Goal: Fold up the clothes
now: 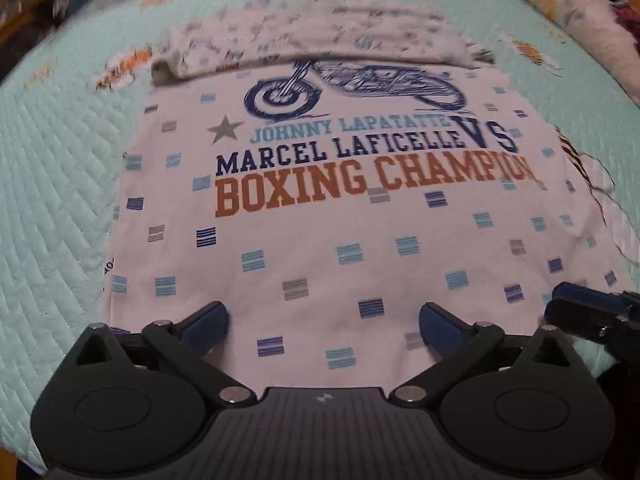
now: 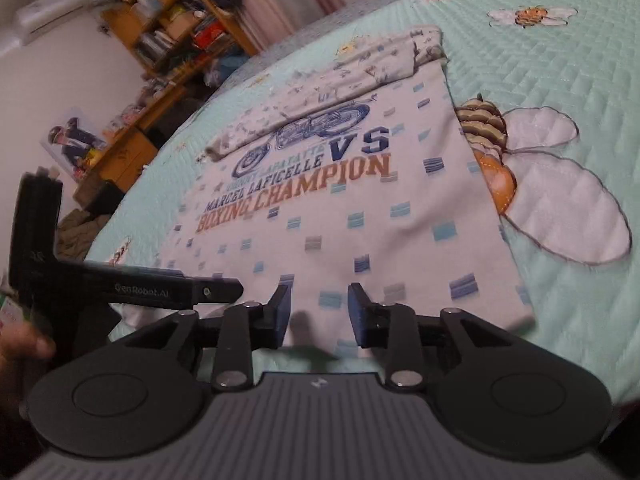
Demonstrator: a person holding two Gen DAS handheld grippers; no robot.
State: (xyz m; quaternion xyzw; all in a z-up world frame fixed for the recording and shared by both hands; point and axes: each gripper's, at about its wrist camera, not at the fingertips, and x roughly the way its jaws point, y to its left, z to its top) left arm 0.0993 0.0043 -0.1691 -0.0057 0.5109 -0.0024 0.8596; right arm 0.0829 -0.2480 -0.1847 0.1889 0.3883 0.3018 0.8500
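While both claws gape empty, shirt (image 1: 320, 220) reads "MARCEL LAFICELLE VS BOXING CHAMPION".

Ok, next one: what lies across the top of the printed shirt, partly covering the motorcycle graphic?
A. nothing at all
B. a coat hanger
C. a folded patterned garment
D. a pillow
C: a folded patterned garment lies along the shirt's far edge, overlapping the motorcycle print.

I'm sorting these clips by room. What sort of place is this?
Most likely a bedroom at home: the shirt lies on a quilted bedspread with bees on it, and cluttered wooden shelves stand by the wall.
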